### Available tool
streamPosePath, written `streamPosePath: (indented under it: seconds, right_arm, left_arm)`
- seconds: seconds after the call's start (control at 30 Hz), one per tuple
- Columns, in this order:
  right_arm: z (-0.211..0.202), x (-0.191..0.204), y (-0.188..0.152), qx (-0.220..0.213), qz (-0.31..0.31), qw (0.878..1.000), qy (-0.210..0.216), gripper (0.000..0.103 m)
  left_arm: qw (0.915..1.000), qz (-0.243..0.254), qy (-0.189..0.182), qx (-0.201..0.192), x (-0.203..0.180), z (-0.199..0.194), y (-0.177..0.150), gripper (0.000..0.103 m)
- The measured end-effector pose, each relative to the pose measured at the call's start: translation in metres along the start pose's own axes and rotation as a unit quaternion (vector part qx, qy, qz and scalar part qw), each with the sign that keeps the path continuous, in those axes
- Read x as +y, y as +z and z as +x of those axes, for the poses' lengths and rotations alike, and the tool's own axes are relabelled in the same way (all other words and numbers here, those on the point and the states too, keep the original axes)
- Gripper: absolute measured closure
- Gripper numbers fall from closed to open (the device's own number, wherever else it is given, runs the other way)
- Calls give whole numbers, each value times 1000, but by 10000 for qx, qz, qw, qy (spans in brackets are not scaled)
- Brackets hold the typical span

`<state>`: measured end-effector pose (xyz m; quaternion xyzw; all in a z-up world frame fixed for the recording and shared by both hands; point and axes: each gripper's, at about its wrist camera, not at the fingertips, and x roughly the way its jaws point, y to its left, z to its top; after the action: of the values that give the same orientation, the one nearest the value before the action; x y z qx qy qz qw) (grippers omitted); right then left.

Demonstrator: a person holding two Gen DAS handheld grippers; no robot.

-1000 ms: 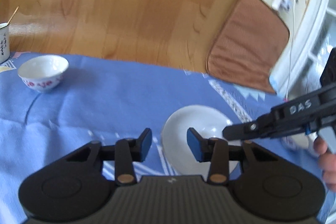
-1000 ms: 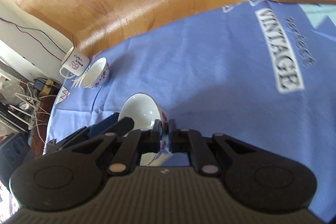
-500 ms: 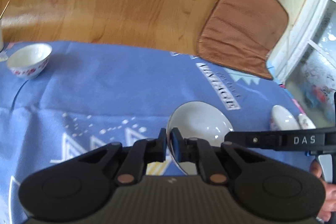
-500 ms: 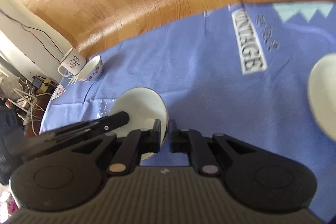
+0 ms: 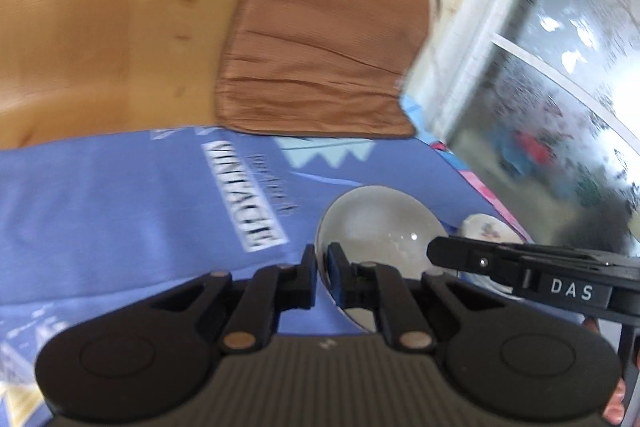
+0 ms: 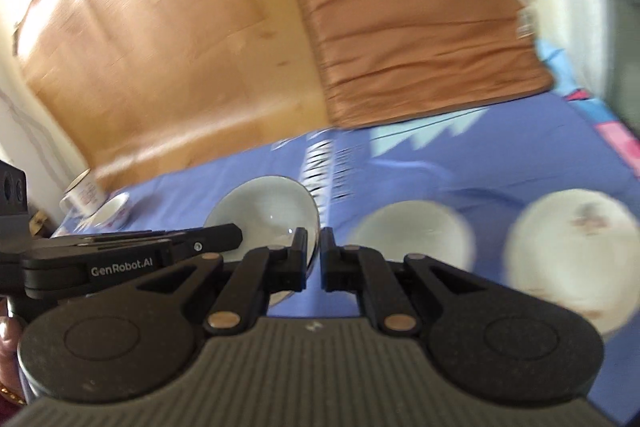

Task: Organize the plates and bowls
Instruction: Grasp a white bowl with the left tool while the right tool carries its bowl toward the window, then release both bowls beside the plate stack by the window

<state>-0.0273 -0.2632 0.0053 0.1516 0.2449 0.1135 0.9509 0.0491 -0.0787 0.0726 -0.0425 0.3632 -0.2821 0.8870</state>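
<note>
Glossy white ceramic bowl (image 5: 380,227) over a matt blue printed cloth (image 5: 100,211); behind, polished wood floor (image 5: 100,27) and a ribbed brown fabric cushion (image 5: 320,47).

The white bowl (image 5: 380,227) is sitting on a blue cloth (image 5: 120,207) printed with white letters; the cushion (image 5: 320,47) is looking brown.

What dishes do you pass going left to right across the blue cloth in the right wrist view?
Mug → small patterned bowl → white bowl held in both claws → plain white bowl → flower-patterned dish.
</note>
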Motion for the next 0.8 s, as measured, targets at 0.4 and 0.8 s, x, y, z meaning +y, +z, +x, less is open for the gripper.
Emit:
streamPosePath:
  seconds: [0.4,0.8]
  right_arm:
    - [2,-43,-14,-185,133,9978,-624,94]
    - [-3,-40,-10,-532,-196,9947,-863,87]
  left_arm:
    - [9991,187,38,382,-35,52,1,94]
    - [9999,115,87,-84,-19,23,4,94]
